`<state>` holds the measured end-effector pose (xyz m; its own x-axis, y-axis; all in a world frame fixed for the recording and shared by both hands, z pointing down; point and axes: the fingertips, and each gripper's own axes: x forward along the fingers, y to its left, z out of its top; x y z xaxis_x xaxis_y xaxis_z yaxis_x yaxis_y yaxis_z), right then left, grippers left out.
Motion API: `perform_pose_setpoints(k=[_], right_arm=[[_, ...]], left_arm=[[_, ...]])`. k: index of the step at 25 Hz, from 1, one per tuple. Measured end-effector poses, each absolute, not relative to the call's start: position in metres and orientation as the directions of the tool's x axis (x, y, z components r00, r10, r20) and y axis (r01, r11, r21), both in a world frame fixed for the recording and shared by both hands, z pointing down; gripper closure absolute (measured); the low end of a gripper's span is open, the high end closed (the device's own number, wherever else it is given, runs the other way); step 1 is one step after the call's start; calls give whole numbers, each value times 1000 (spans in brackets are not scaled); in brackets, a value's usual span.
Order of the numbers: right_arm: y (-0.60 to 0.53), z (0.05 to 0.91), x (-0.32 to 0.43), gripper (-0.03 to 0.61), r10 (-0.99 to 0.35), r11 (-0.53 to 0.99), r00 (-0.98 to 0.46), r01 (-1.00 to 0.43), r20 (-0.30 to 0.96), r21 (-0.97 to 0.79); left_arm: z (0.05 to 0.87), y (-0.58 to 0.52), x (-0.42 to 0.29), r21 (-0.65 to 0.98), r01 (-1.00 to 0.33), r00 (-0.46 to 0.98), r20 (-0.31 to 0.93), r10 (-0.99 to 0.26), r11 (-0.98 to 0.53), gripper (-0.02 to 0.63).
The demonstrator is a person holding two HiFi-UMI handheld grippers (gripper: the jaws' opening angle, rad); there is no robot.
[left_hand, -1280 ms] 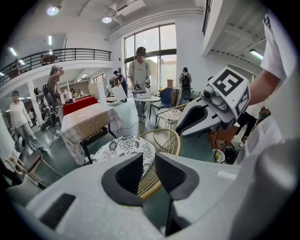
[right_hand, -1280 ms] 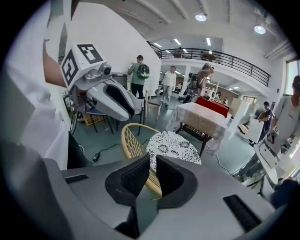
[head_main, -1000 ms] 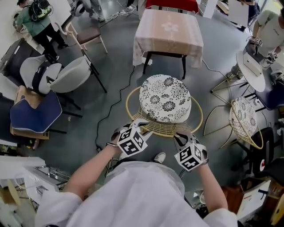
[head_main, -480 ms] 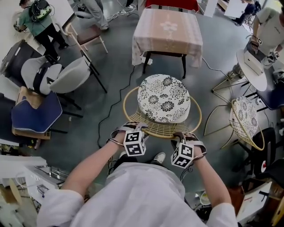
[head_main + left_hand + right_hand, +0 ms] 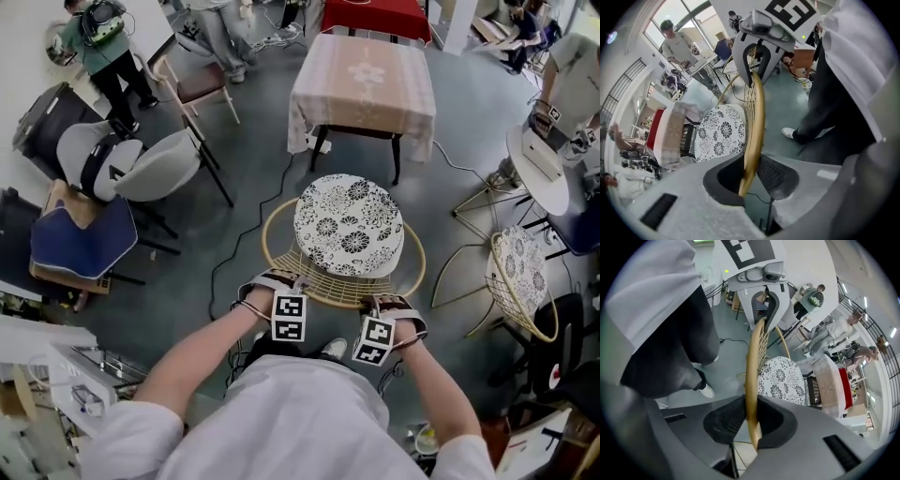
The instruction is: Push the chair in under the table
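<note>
The chair has a round gold wire frame and a black-and-white flowered cushion (image 5: 349, 225). It stands a little short of the table (image 5: 364, 75), which has a beige cloth. My left gripper (image 5: 281, 284) and right gripper (image 5: 386, 302) point steeply down onto the near back rim (image 5: 336, 300). In the left gripper view the gold rim (image 5: 754, 117) runs between the jaws of my left gripper (image 5: 750, 173); they are closing and both pads touch it. In the right gripper view my right gripper (image 5: 750, 420) is shut on the rim (image 5: 751, 362).
A black cable (image 5: 246, 225) lies on the grey floor left of the chair. Grey and blue-cushioned chairs (image 5: 80, 234) stand at the left. A second wire chair (image 5: 520, 272) and a round white table (image 5: 536, 159) are at the right. People stand at the room's far edges.
Both grippers have sunk and rolled, and their marker cubes now face me side by side. The jaws have come down over the chair's back rim. The chair has stayed in place.
</note>
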<state>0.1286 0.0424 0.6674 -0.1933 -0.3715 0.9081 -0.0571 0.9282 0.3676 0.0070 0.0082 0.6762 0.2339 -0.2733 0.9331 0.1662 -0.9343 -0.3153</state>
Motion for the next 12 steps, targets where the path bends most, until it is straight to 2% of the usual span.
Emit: perform_pose_setpoints(k=[12], right_arm=[[38,663,131,531,-340,940,-202,-110,919,323]], left_arm=[[675,5,9,-286,169,190,948,-254,-943,534]])
